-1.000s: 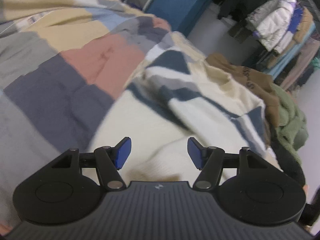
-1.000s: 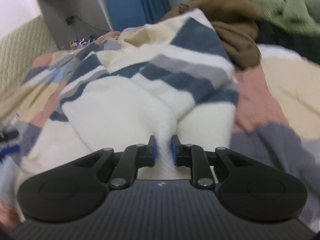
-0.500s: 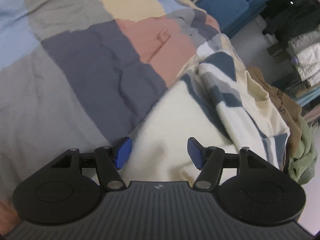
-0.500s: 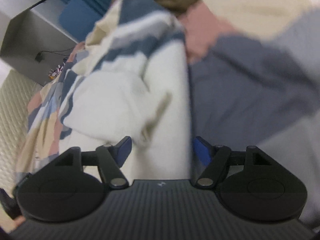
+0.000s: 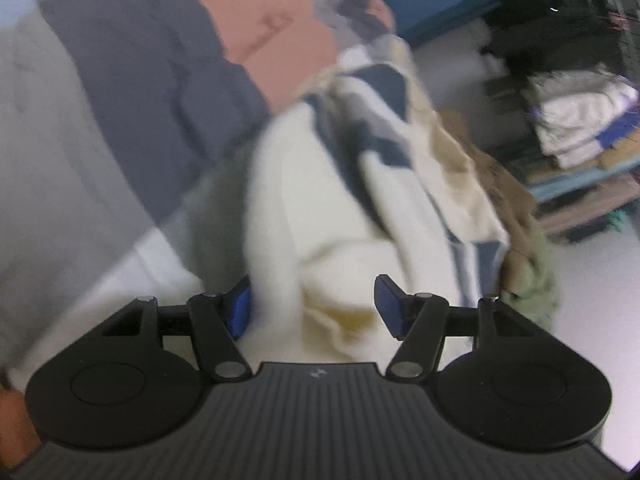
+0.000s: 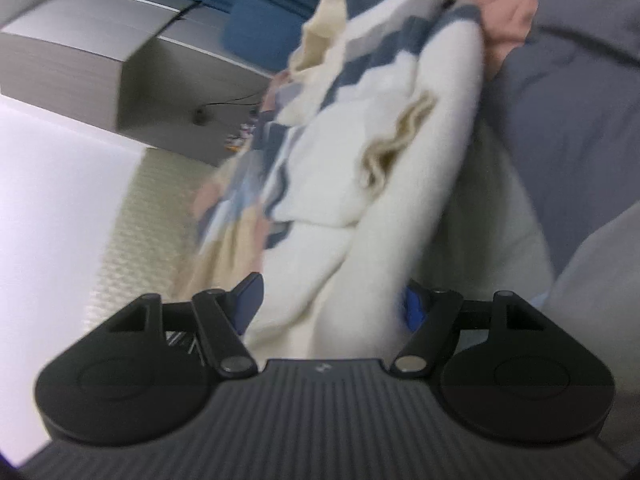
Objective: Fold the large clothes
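A cream sweater (image 5: pixel 320 208) with navy and grey bands lies bunched on a patchwork bedspread (image 5: pixel 140 80). My left gripper (image 5: pixel 314 304) is open low over its cream part, and a fold of the knit lies between the blue pads without being pinched. In the right wrist view the same sweater (image 6: pixel 360 208) runs up the middle, beside the bedspread (image 6: pixel 580 120). My right gripper (image 6: pixel 332 304) is open wide, with the cream cloth lying loose between its jaws and covering part of the right pad.
A brown garment (image 5: pixel 516 200) and a green one (image 5: pixel 532 284) lie past the sweater near the bed's edge. Shelves of folded clothes (image 5: pixel 580 120) stand behind. A grey cabinet (image 6: pixel 100 60) and a blue cushion (image 6: pixel 260 32) are at the left of the right wrist view.
My right gripper was shut on the cream cloth, then opened and rolled, sliding sideways. The left gripper rolled and sank closer to the sweater, staying open.
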